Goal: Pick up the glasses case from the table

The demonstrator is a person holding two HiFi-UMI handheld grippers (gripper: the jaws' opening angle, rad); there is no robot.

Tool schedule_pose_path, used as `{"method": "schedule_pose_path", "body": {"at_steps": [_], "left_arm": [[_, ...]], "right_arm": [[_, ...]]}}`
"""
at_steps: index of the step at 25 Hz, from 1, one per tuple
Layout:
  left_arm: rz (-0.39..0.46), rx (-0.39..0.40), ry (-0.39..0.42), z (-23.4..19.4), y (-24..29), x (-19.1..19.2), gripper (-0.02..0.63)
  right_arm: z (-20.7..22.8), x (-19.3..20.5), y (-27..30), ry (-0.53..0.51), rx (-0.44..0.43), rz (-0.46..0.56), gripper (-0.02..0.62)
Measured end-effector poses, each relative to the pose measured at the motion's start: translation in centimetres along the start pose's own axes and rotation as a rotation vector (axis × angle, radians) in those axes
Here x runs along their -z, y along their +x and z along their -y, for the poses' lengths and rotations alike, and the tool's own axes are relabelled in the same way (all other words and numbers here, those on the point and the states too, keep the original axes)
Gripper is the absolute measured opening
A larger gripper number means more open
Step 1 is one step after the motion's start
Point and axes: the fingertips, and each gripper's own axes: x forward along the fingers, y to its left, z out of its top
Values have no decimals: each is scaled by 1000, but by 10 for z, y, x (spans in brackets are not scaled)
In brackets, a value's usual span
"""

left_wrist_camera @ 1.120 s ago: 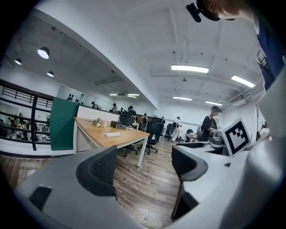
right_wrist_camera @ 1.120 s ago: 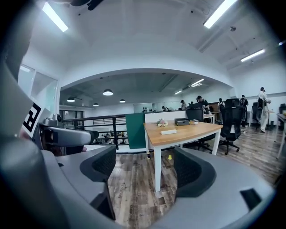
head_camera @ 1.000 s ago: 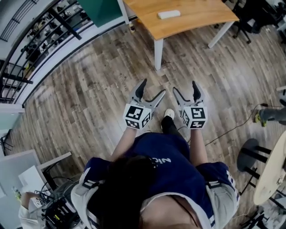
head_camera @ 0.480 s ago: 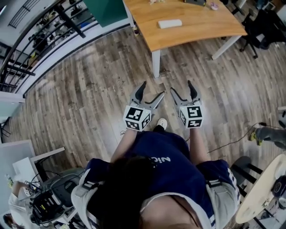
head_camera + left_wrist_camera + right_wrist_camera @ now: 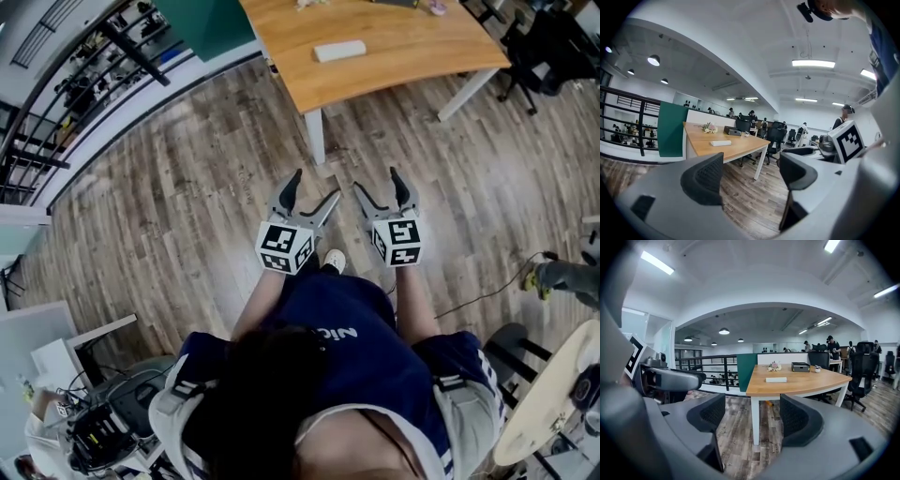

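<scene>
Table (image 5: 412, 47) looms closer; the glasses case (image 5: 339, 51) on it sits beyond left gripper (image 5: 316, 185) and right gripper (image 5: 376, 180), both spread, empty.

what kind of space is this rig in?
Likely an open-plan office: a light wooden desk with white legs, black swivel office chairs behind it, and long ceiling strip lights.

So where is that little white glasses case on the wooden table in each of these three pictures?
Head view: the glasses case lies near the top, just right of the middle, on the table.
Left gripper view: left of centre, far off.
Right gripper view: just right of centre, above the gap between the jaws.
Shared landmark: the table's white corner leg.
</scene>
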Motion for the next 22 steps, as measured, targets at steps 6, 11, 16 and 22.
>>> {"method": "schedule_pose_path", "body": {"at_steps": [6,11,16,22], "left_arm": [[-23,-6,-26,-20,16,11,375],[-18,1,-31,-55,51,0,376],[-24,26,-35,-93,100,-16,375],[-54,91,-22,-144,161,-39,374]], "right_arm": [[7,1,19,7,2,-2,356],[22,-11,56,2,12,-6,359],[42,-26,108,1,24,-27,357],[65,-51,173,11,72,-54,357]]}}
